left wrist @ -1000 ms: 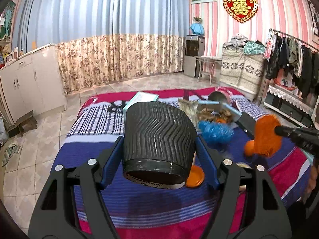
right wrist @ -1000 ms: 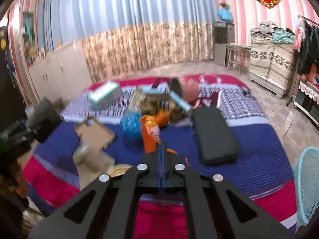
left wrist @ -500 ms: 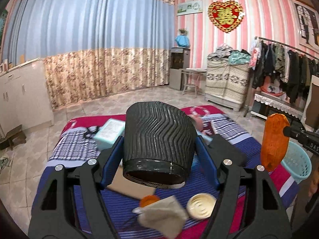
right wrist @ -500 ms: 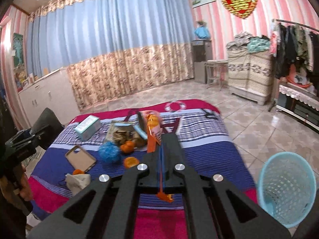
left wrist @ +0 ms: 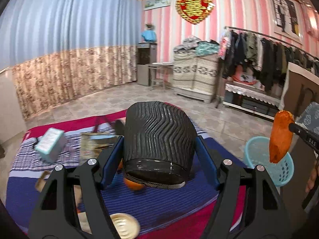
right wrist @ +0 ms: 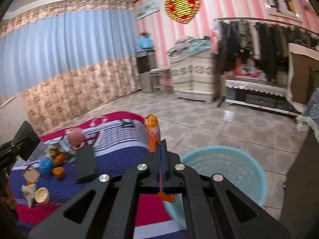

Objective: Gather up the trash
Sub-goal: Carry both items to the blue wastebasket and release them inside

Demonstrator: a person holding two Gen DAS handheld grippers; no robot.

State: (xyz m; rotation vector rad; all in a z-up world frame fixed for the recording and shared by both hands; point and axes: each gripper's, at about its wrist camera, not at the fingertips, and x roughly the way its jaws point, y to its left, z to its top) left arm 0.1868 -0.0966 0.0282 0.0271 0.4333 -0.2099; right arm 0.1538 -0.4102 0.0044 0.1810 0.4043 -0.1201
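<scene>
Orange crinkled snack wrapper (right wrist: 153, 133) pinched in right gripper (right wrist: 161, 159), above light-blue plastic basket (right wrist: 223, 171). Left gripper (left wrist: 159, 155) clamps black ribbed cup (left wrist: 157, 141), apparently paper, over striped bedspread (left wrist: 159, 203).

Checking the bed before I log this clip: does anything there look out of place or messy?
Yes. Litter lies scattered on the striped bedspread: orange peels, a crumpled tissue and a round lid. The right tool pinches an orange wrapper near the blue basket.
</scene>
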